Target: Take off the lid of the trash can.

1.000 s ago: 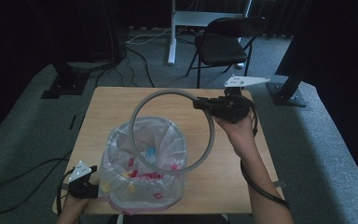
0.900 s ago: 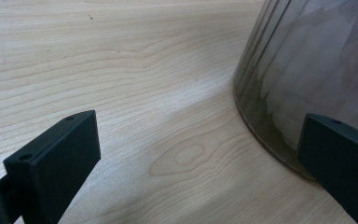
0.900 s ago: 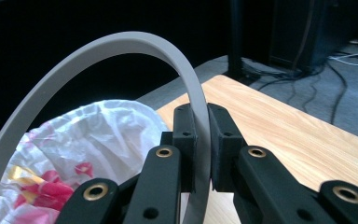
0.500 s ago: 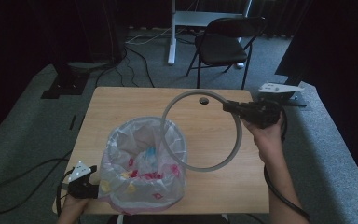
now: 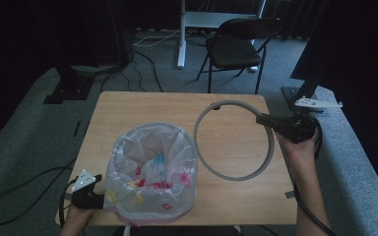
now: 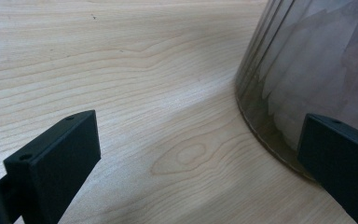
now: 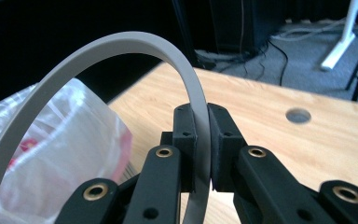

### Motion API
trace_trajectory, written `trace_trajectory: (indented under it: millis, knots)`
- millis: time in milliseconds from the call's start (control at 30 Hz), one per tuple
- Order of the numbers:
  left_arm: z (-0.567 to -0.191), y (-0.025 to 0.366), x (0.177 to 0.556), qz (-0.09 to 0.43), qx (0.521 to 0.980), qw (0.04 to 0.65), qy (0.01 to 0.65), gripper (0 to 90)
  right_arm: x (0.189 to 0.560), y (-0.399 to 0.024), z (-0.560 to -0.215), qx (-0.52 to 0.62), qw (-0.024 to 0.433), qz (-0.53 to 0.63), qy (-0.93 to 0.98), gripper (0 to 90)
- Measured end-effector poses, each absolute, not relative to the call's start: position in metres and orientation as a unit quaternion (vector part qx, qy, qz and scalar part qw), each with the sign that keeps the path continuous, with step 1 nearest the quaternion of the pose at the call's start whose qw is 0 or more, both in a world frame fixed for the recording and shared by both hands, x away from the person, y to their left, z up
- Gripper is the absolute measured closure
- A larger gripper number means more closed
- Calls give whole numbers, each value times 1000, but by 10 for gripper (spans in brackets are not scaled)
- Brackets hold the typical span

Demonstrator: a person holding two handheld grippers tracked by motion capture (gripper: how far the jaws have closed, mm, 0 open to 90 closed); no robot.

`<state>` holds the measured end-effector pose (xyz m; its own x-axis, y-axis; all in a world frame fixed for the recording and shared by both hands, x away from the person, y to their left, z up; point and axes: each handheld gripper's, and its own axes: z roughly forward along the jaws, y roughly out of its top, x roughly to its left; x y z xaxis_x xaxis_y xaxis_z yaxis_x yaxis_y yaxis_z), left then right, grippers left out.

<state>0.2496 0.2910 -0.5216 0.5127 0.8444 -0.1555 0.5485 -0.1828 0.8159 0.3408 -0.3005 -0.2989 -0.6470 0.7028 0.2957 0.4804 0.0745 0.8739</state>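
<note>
Since the earlier frames the right gripper [image 5: 266, 119], jaws clamped flat on the grey ring [image 5: 211, 164], has carried it clear to the right of the bag-lined bin [image 5: 150, 172], above the surface [image 5: 128, 110]. It looks light, stiff and smooth, so a rim pinch suits it. Beside the bin's base, the left gripper [image 6: 200, 158] stands wide open, holding nothing.

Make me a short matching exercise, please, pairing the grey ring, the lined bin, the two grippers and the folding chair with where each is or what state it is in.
Things:
1. grey ring
2. lined bin
3. left gripper
4. right gripper
5. folding chair

Places or states:
a. jaws apart, low over the table beside the bin's wall
b. on the floor beyond the table's far edge
c. jaws clamped on a thin grey band
d. held over the right half of the table
e. standing at the table's near left, bag folded over its rim

Pairs: 1-d, 2-e, 3-a, 4-c, 5-b
</note>
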Motion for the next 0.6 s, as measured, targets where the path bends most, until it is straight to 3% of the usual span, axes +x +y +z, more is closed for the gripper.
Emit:
trace_trajectory:
  millis: [600]
  knots:
    - [-522,292,249,168,750,439,464,0,356,-322,-398,488,54,497,716,830]
